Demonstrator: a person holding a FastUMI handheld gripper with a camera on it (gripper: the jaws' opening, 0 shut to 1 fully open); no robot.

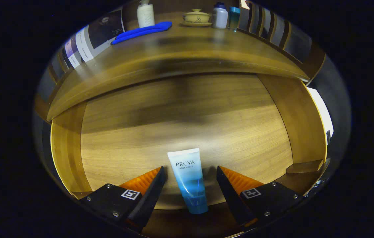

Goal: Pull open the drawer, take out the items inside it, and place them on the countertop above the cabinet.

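Drawer [107, 145] is seen pulled open, its wooden floor exposed below the countertop [160, 62], so the opening step is judged done. Countertop is seen overhanging the drawer's back edge; a shadow is cast from it onto the rear of the drawer floor.

On the countertop, well beyond the drawer, a blue cloth [142, 32] is laid flat, with a white pump bottle [145, 15] just behind it. Further along the same surface a lidded cup on a saucer [196, 17] is set, then a white bottle [220, 16] and a teal bottle [234, 18] touching or nearly so. Whether any of these were placed from the drawer cannot be told.

Inside the drawer, one item is seen: a white-to-blue tube [189, 180], lying flat near the drawer's front, cap end toward the front wall.

Gripper [190, 175] is held spread wide, fingers straddling the tube, one each side, neither touching it. Alignment is judged deliberate: the tube's narrow width is presented between the fingers so a squeeze can be made across it.

Grasp not yet made. A soft tube is expected to deform under pressure, so slipping on lift is a risk.
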